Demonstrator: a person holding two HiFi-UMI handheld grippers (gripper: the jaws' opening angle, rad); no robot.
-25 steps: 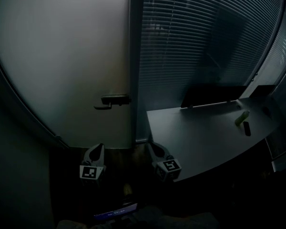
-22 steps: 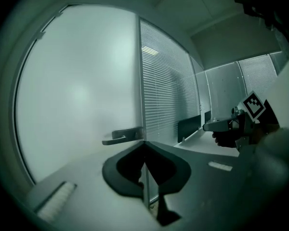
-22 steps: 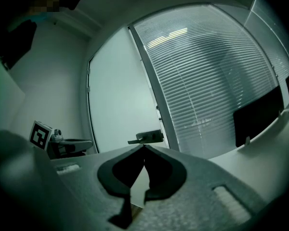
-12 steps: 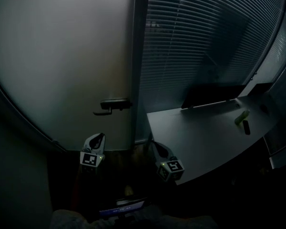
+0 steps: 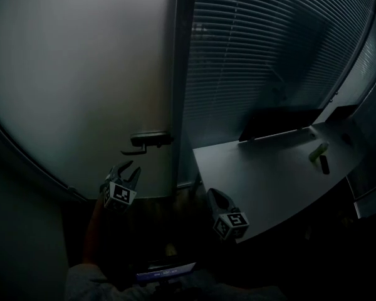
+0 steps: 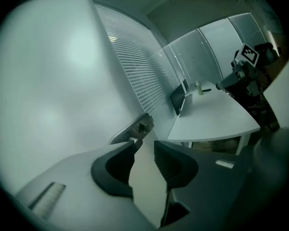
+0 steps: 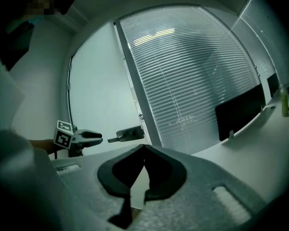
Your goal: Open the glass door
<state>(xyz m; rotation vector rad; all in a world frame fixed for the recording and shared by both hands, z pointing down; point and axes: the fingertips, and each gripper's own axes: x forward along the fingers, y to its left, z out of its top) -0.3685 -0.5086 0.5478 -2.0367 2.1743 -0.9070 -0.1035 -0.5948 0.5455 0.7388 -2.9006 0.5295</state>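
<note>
The frosted glass door [image 5: 81, 74] fills the left of the head view, its dark lever handle [image 5: 147, 140] at the right edge by the frame. My left gripper [image 5: 129, 168] sits just below and left of the handle, apart from it; its jaws are opening with nothing between them. In the left gripper view the handle [image 6: 139, 125] lies just past the left gripper [image 6: 145, 144]. My right gripper [image 5: 212, 194] hangs lower, by the desk's near corner, with its jaws shut and empty. The right gripper view shows the right gripper [image 7: 143, 147], the handle [image 7: 127, 134] and the left gripper [image 7: 89, 137].
Right of the door frame is a glass wall with closed blinds [image 5: 257, 55]. A white desk [image 5: 269, 180] stands against it with a dark monitor [image 5: 279, 123], a green bottle [image 5: 318, 152] and a small dark object [image 5: 324, 167]. The room is dim.
My left gripper has risen toward the door handle, rolled, and its jaws have parted. The right gripper has drifted a little down and to the right, still shut.
</note>
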